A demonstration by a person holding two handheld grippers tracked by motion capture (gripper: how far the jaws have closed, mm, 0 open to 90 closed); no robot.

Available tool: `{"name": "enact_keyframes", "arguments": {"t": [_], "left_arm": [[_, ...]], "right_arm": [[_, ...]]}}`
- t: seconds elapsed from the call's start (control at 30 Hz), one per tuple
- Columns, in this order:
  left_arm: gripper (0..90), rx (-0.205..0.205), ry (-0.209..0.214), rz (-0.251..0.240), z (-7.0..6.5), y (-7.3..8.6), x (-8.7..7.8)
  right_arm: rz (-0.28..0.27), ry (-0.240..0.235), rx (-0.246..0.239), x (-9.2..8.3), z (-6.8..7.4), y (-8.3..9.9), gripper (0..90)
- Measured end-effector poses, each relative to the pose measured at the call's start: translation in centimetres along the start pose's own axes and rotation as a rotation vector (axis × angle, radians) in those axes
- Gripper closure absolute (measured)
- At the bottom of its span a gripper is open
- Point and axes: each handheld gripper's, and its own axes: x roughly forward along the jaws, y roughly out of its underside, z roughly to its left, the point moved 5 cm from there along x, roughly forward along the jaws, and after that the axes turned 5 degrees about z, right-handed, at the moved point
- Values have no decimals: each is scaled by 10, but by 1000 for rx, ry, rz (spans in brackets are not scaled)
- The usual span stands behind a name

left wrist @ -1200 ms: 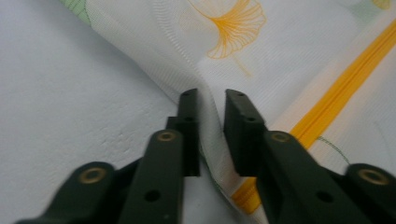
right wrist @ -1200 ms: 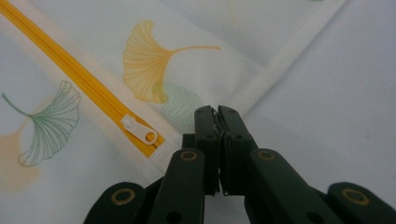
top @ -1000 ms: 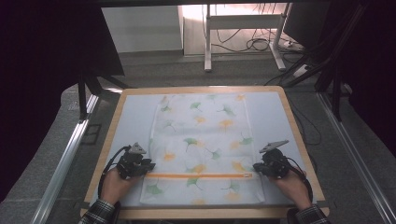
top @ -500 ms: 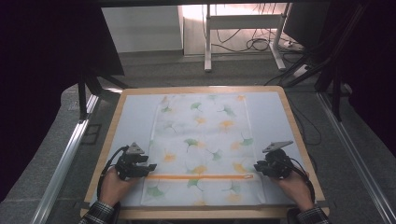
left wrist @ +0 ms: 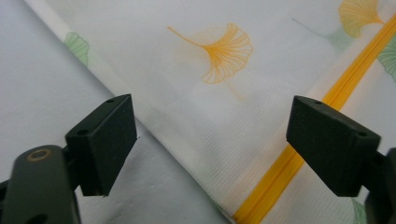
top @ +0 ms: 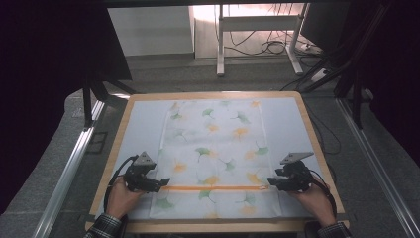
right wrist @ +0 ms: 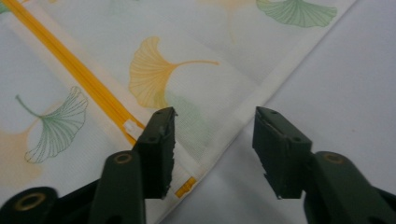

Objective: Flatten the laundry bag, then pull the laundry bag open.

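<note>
A white cloth (top: 213, 148) printed with green and orange ginkgo leaves lies flat on the table, with an orange zipper (top: 213, 188) across its near part. My left gripper (top: 163, 182) sits at the zipper's left end. Its jaws have just been opening and stand wide apart over the cloth's edge (left wrist: 187, 154), pressing nothing. At the zipper's right end is my right gripper (top: 271, 182). Its jaws have also just been opening, and in the right gripper view (right wrist: 215, 140) they stand apart above the cloth's hem (right wrist: 233, 126), free of it.
The cloth rests on a white mat (top: 138, 129) inside a wooden table rim (top: 208, 94). Metal rails run along both sides of the table. Desk legs and cables stand on the floor beyond the far edge.
Both grippers' jaws have spread apart at the ends of the zipper, and the cloth's near part has settled slightly. The hands have kept their places.
</note>
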Motion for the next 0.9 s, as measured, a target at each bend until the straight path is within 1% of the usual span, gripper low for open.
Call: {"name": "enact_keyframes", "arguments": {"t": [0.1,0.27,0.37,0.43,0.63,0.7,0.77,0.9], "left_arm": [[118,17,-4,-19,-1,-2,0],[45,41,4,-36,-2,-3,0],[21,32,16,-56,-5,-6,0],[17,30,21,-59,-7,-7,0],[11,53,24,-58,-12,-9,3],[6,54,32,-63,-14,-11,3],[6,60,31,-62,-16,-12,4],[7,84,33,-62,-20,-14,6]], "right_arm": [[-5,-10,-20,0,2,2,415],[-10,-31,-44,-1,4,7,361],[-17,-51,-57,-1,7,8,329],[-18,-62,-67,-1,9,10,308],[-21,-90,-111,0,14,13,245],[-20,-93,-124,0,14,13,228],[-21,-97,-136,1,15,13,213],[-25,-101,-165,3,18,12,188]]}}
